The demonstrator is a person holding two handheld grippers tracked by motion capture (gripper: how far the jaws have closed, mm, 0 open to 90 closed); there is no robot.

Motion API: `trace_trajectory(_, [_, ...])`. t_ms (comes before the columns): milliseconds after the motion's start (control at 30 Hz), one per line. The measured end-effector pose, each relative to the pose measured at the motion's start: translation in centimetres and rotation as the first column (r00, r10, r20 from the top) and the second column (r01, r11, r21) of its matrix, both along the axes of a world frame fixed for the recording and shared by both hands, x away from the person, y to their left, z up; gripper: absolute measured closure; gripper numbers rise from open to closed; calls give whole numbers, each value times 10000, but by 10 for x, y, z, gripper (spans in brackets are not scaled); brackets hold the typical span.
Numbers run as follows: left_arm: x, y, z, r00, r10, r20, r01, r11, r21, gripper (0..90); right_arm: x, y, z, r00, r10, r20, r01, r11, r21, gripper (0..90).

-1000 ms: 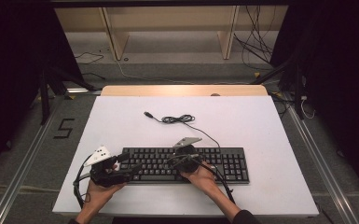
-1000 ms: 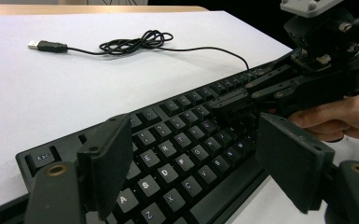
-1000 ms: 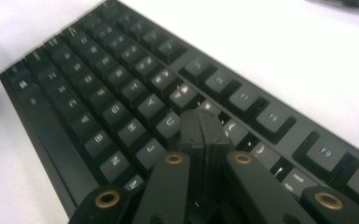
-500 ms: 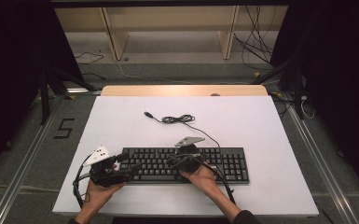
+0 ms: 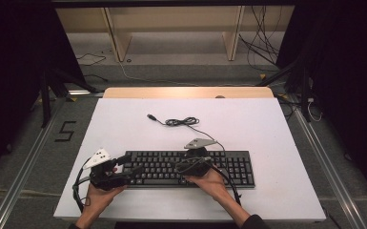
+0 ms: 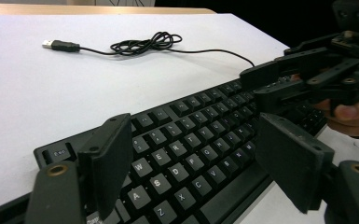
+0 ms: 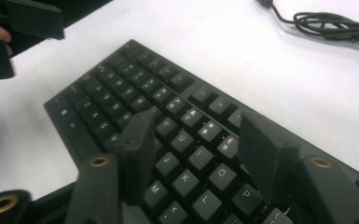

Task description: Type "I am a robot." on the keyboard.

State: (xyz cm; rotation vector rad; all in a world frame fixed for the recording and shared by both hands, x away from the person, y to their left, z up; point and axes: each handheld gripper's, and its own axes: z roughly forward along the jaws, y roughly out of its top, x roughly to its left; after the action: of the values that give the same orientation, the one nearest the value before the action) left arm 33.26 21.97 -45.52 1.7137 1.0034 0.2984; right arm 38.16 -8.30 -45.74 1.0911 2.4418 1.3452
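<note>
Both hand-held grippers, left (image 5: 134, 171) and right (image 5: 183, 167), hover open-jawed over the keyboard (image 5: 238, 167).

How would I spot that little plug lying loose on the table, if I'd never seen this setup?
Start at the white table and find the black keyboard near its front edge. A thin black cable runs from the keyboard's back toward the table's middle, where it bunches into a small coil. Just beyond the coil lies the USB plug, black with a metal tip.

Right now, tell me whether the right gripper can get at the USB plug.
Probably yes: bare table lies between the right gripper, fingers just opened over the keyboard, and the USB plug.
</note>
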Motion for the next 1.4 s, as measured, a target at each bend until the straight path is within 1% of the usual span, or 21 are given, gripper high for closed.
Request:
trace_trajectory(200, [2, 3, -1, 9997, 206, -146, -205, 9997, 91, 282, -5, -1, 3, 9997, 160, 183, -161, 9998, 71, 364])
trace_trajectory(367, [3, 6, -2, 9987, 368, -361, -359, 9991, 246, 317, -8, -1, 5, 9994, 227, 266, -230, 9997, 122, 331])
trace_trajectory(433, [4, 8, -3, 9978, 449, -495, -430, 9983, 392, 352, -9, -1, 6, 9992, 259, 312, -263, 9996, 137, 324])
trace_trajectory(500, [4, 10, -4, 9965, 523, -658, -487, 9973, 553, 423, -10, -1, 7, 9990, 291, 354, -296, 9994, 163, 320])
trace_trajectory(567, [5, 12, -6, 9953, 484, -836, -429, 9969, 663, 486, -11, -2, 7, 9989, 302, 353, -309, 9993, 195, 311])
trace_trajectory(600, [6, 12, -6, 9946, 508, -907, -438, 9960, 781, 520, -11, -2, 8, 9988, 309, 367, -317, 9993, 218, 307])
trace_trajectory(633, [6, 13, -7, 9941, 500, -958, -407, 9944, 970, 552, -12, -2, 8, 9988, 320, 378, -329, 9992, 238, 302])
trace_trajectory(667, [6, 12, -8, 9934, 491, -1039, -382, 9937, 1052, 577, -12, -2, 8, 9986, 338, 397, -349, 9991, 259, 298])
trace_trajectory(733, [7, 13, -10, 9913, 470, -1228, -300, 9901, 1370, 638, -14, -2, 9, 9983, 372, 440, -384, 9989, 278, 291])
trace_trajectory(867, [8, 13, -12, 9885, 373, -1467, -114, 9848, 1735, 736, -16, -4, 10, 9979, 419, 490, -436, 9984, 350, 284])
trace_trajectory(967, [8, 12, -13, 9864, 376, -1602, -60, 9812, 1931, 783, -18, -5, 11, 9976, 428, 551, -451, 9982, 397, 282])
trace_trajectory(1100, [8, 12, -15, 9834, 332, -1781, 45, 9783, 2070, 831, -20, -6, 12, 9974, 455, 566, -479, 9980, 406, 280])
trace_trajectory(1167, [8, 11, -15, 9820, 302, -1865, 110, 9762, 2165, 845, -20, -6, 12, 9972, 473, 578, -497, 9979, 414, 280])
trace_trajectory(1200, [9, 11, -16, 9810, 273, -1920, 171, 9740, 2261, 853, -21, -7, 12, 9972, 469, 582, -494, 9979, 415, 280])
trace_trajectory(1400, [10, 10, -19, 9759, 275, -2166, 265, 9698, 2424, 883, -22, -8, 13, 9969, 501, 613, -530, 9975, 468, 277])
